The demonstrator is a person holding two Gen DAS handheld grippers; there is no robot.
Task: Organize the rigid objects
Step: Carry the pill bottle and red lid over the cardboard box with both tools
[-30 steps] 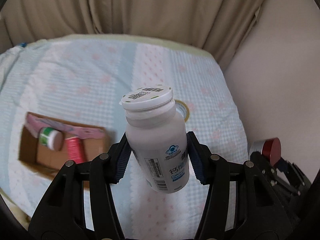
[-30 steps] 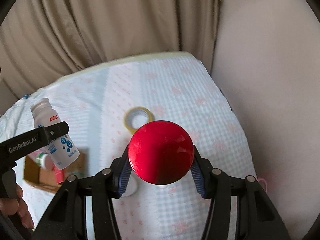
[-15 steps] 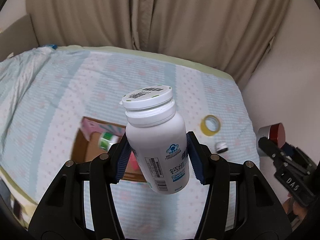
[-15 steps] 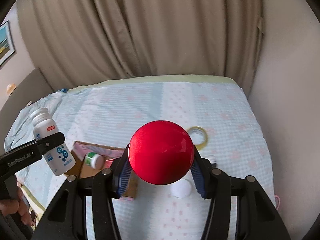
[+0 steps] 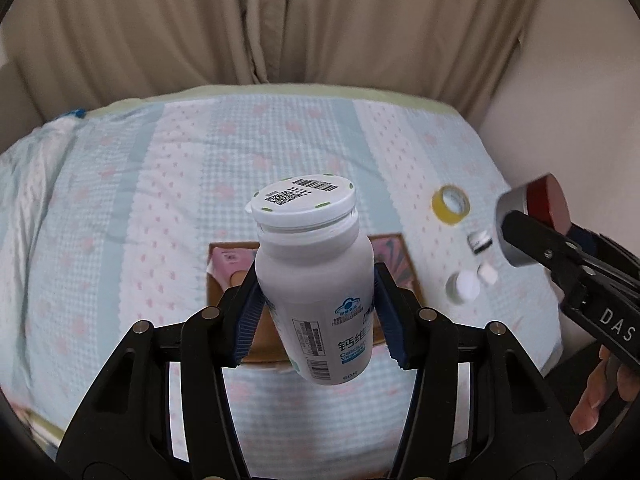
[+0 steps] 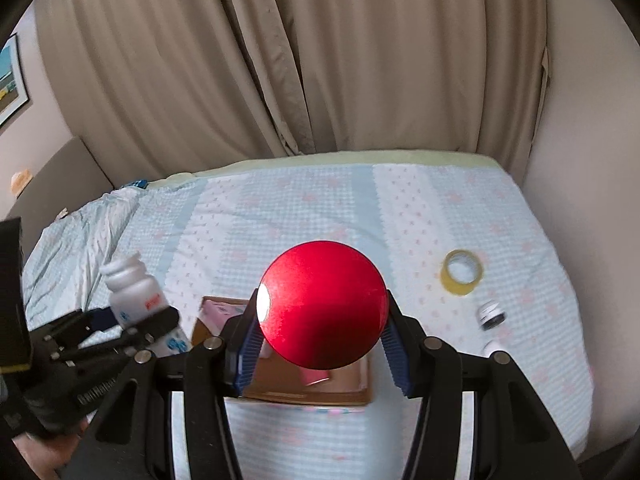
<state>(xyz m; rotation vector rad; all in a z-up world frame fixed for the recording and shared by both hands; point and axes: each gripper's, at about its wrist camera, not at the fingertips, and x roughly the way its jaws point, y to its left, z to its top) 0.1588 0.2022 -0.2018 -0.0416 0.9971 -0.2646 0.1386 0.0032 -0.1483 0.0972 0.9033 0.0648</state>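
A white pill bottle with a barcode on its cap stands tilted between the blue pads of my left gripper, whose jaws are closing on it. My right gripper is shut on a round silver tin with a red lid. Both hang above the bed, over an open cardboard box that holds a pink pack. The tin shows at the right edge of the left wrist view. In the right wrist view the bottle shows at the left. The held things hide most of the box's inside.
On the blue-and-pink bedcover right of the box lie a yellow tape roll, a small black-and-silver jar, a white round lid and a small white piece. Beige curtains hang behind. A wall borders the bed's right side.
Both grippers have carried their loads sideways to the left over the bed. The box has come from the left of both views to directly behind the bottle and the tin.
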